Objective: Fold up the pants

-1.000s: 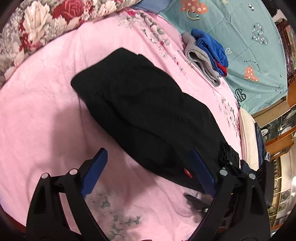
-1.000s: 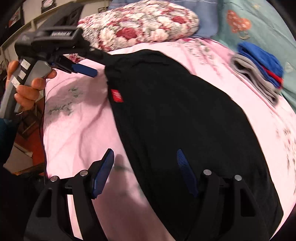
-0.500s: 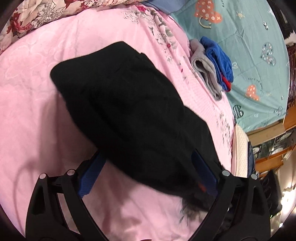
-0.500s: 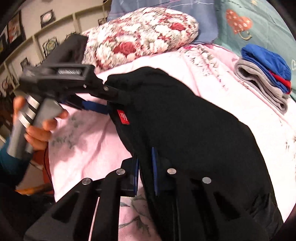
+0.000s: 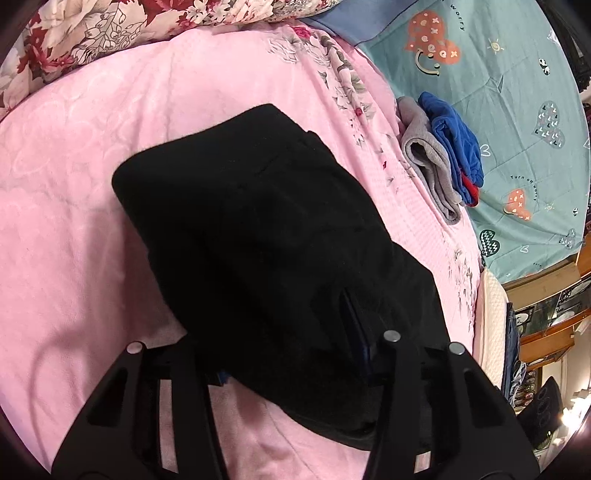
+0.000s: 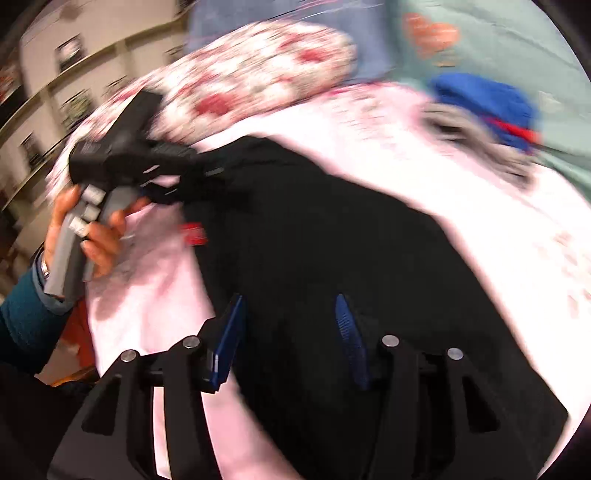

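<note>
Black pants (image 5: 258, 240) lie folded on the pink blanket (image 5: 74, 221) of the bed, with the waist end toward the two tools. Beyond the pants, near the far edge of the blanket, sits a stack of folded grey and blue clothes (image 5: 443, 162), well apart from them. A floral pillow (image 5: 110, 29) lies past the far end of the pants.

Left tool (image 5: 291, 369): its jaws have just been closing, and the near corner of the pants sits between them; the fabric drapes over both blue pads, so a firm pinch cannot be confirmed. In the right wrist view, a hand (image 6: 96, 236) holds this tool at the pants corner beside the red label (image 6: 194, 232).

Right tool (image 6: 291, 339): its jaws have just been opening and stand spread, the pads clear of the cloth. The near edge of the pants lies below and between them. This view is motion-blurred.
</note>
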